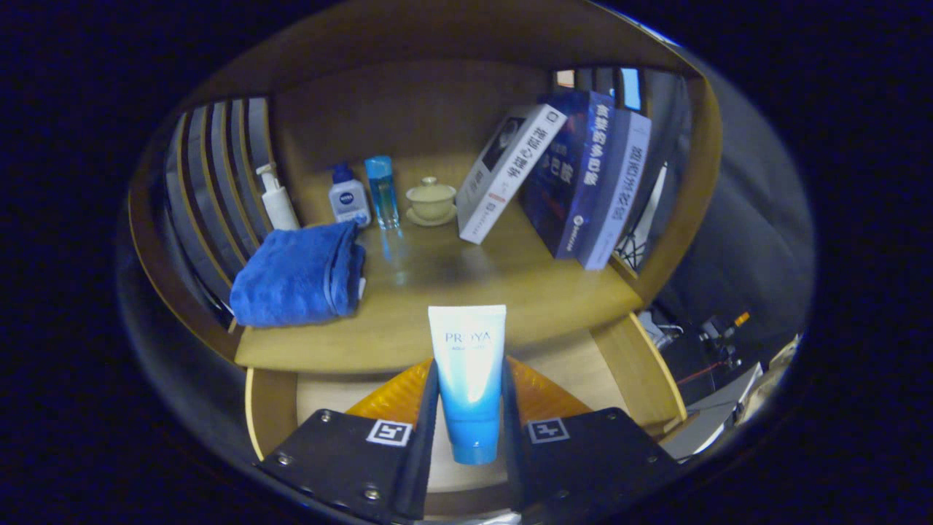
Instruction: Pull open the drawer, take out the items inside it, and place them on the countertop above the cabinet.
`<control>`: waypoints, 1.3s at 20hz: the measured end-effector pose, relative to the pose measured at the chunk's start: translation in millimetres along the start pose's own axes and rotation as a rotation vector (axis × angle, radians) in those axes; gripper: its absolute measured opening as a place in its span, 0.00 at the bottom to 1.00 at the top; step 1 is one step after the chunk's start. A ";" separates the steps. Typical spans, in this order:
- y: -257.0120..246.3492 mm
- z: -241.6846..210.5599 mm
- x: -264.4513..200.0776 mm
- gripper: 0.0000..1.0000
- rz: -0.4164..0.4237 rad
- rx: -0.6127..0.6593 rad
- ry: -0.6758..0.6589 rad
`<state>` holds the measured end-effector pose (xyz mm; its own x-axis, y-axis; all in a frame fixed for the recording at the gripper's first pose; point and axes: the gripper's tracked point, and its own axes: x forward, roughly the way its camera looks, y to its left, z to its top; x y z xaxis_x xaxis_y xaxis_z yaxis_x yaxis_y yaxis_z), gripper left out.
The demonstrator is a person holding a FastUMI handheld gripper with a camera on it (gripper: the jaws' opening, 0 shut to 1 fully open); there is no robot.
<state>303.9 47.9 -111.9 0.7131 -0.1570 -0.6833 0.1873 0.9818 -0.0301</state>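
My gripper [469, 379] is shut on a white-and-blue cosmetic tube [468, 364], cap end toward me, flat end pointing ahead. Both orange fingers [397, 394] press its sides. The tube hangs above the open drawer [634, 357], whose pale wooden floor shows under and around the fingers. Just beyond the tube's tip lies the front edge of the wooden countertop [452, 292].
On the countertop a folded blue towel [300, 275] lies at the left. Behind it stand a white pump bottle [277, 200], a small blue-capped bottle [348, 198], a clear blue bottle [383, 191] and a lidded cup on a saucer [431, 200]. Three books [576, 175] lean at the right.
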 end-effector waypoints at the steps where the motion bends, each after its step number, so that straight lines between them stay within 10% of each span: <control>1: 1.5 10.8 6.2 0.43 0.008 -0.010 -0.012; 26: 22.9 75.0 84.5 0.56 0.158 -0.075 -0.186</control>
<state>419.1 49.2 -115.7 0.8427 -0.0112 -0.5382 0.0182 0.9998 0.0077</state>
